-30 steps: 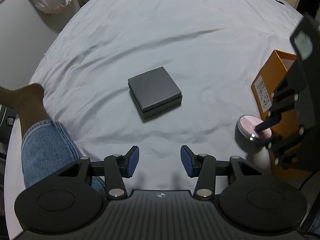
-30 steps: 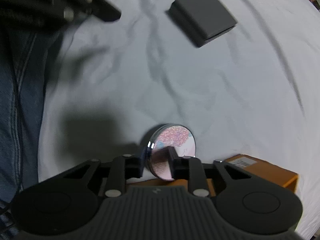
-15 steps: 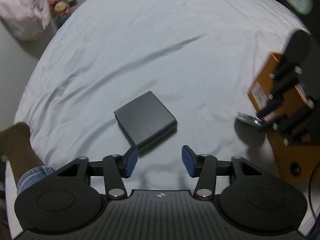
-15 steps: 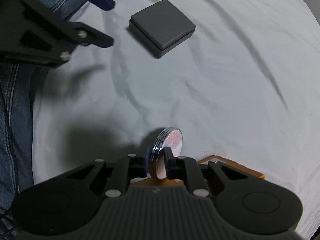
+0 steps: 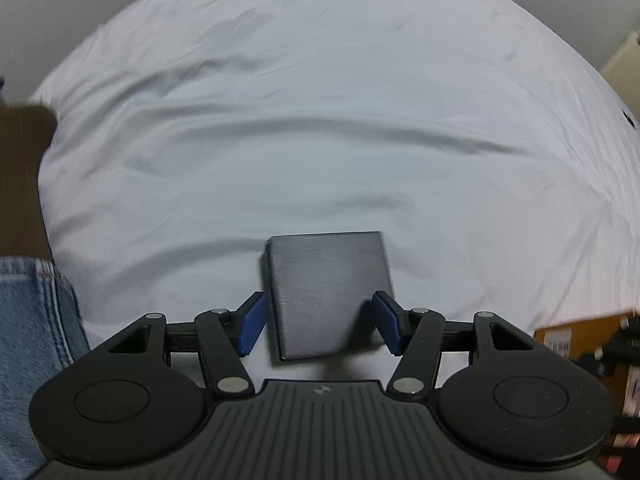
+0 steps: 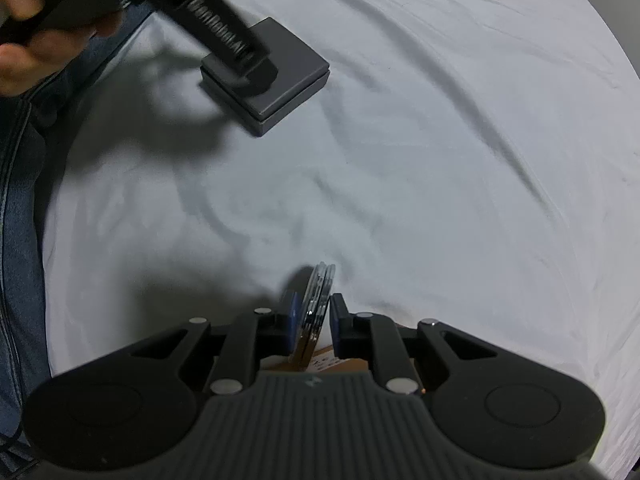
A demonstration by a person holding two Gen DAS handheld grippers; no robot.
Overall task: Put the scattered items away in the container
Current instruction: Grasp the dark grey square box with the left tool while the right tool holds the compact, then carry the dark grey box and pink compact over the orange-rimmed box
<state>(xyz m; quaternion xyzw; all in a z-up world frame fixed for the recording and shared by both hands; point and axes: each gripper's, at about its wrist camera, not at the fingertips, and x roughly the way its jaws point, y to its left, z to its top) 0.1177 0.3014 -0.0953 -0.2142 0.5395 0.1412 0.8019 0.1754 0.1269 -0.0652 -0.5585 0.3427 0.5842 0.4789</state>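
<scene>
A flat dark grey square box (image 5: pixel 328 292) lies on the white bedsheet (image 5: pixel 320 140). My left gripper (image 5: pixel 320 328) is open, its blue pads either side of the box's near end, not touching it. The box also shows in the right wrist view (image 6: pixel 288 80), partly covered by the left gripper. My right gripper (image 6: pixel 314 326) is shut on a round silver compact (image 6: pixel 318 300), held edge-on and upright over the orange container (image 6: pixel 344 362), whose rim shows just below the fingers. The container's corner also shows at the right edge of the left wrist view (image 5: pixel 580 340).
A leg in blue jeans (image 5: pixel 36 320) lies along the left of the bed, also seen in the right wrist view (image 6: pixel 20 220). A hand (image 6: pixel 36 40) holds the left gripper at the top left.
My left gripper has moved forward and down onto the grey box and opened wider around it. My right gripper has turned the compact from face-on to edge-on above the orange container.
</scene>
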